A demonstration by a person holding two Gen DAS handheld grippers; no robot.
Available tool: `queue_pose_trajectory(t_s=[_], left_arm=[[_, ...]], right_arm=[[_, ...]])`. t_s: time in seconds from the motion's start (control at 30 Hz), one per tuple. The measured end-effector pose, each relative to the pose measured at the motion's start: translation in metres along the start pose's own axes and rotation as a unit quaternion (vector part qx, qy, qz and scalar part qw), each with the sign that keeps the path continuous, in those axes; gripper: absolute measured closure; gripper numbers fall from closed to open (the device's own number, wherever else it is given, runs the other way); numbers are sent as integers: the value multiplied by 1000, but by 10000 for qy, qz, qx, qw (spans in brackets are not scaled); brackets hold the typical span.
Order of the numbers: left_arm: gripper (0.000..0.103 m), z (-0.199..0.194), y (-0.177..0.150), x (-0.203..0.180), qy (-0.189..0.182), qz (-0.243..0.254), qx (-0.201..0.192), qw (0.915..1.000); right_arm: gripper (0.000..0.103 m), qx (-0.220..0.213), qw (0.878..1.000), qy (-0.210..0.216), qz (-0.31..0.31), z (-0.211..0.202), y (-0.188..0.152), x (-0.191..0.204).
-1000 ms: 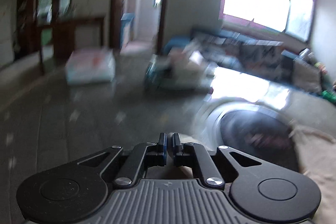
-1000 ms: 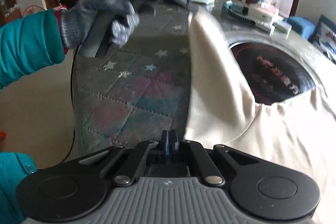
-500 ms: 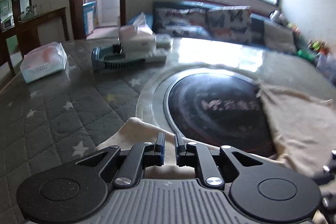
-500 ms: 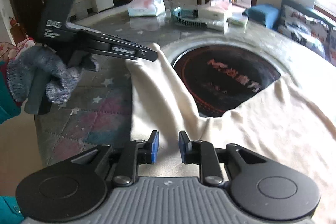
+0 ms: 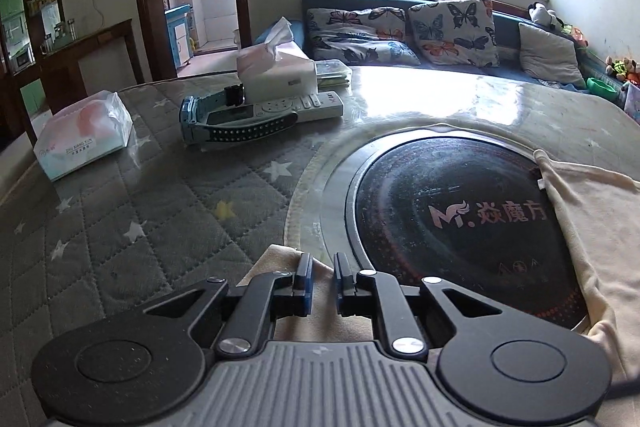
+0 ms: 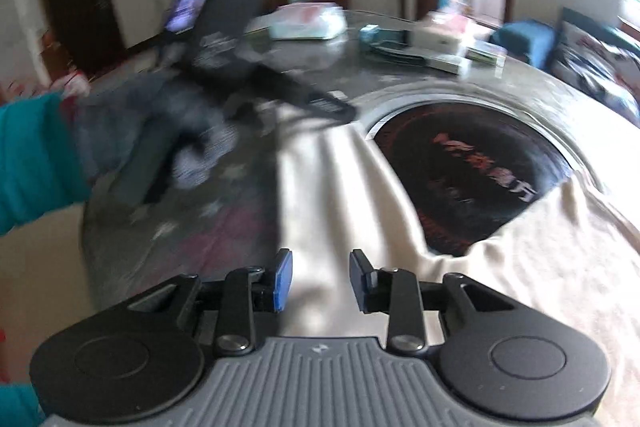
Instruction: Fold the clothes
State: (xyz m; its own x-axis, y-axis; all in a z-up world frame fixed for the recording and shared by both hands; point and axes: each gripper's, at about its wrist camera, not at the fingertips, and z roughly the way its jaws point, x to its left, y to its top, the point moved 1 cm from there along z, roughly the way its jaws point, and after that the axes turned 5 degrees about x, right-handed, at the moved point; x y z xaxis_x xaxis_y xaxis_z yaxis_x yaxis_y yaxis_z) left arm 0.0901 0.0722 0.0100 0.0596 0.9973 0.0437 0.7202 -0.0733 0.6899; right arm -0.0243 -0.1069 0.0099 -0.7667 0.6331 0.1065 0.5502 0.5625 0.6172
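Observation:
A cream garment [image 6: 520, 287] lies spread on the table, one part stretching left across the black round cooktop's [image 6: 472, 167] near rim. In the left wrist view its corner [image 5: 276, 259] lies under my left gripper [image 5: 321, 273], whose jaws stand slightly apart with cloth beneath them, and more of it [image 5: 592, 227] drapes at the right. My right gripper [image 6: 320, 277] is open just above the cloth, empty. The left gripper [image 6: 340, 109] shows blurred in the right wrist view, at the far end of the cloth strip.
A grey quilted star-pattern cover [image 5: 140, 219] lies on the table. At the far side stand a tissue pack [image 5: 84, 135], a tissue box [image 5: 276, 67], remotes [image 5: 280, 107] and a blue device [image 5: 224, 123]. A sofa with cushions [image 5: 400, 31] is behind. A gloved hand [image 6: 160, 131] holds the left gripper.
Both grippers opened and let go of the cloth, which now lies on the table. The left gripper lowered to the table. The right jaws widened further.

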Motion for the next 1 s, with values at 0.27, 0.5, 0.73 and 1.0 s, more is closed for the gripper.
queue_pose_trajectory(t_s=[0.27,0.5,0.73,1.0], left_arm=[[89,0,0,-2,48,71,-29,10000],[88,-22,-4,-13,-7,23,-201,9998],[88,-63,-15,-66,-1301,124,-364,9908],[88,-53,-27,-130,-2050,465,-108,9776]], right_arm=[[66,135,9987,320,-375,11,-1,20],[66,-35,9997,184,-173,-31,-18,13],[64,-61,9946,-825,634,-72,-53,-36],[64,-157,9765,-1561,1480,-114,-113,-76]])
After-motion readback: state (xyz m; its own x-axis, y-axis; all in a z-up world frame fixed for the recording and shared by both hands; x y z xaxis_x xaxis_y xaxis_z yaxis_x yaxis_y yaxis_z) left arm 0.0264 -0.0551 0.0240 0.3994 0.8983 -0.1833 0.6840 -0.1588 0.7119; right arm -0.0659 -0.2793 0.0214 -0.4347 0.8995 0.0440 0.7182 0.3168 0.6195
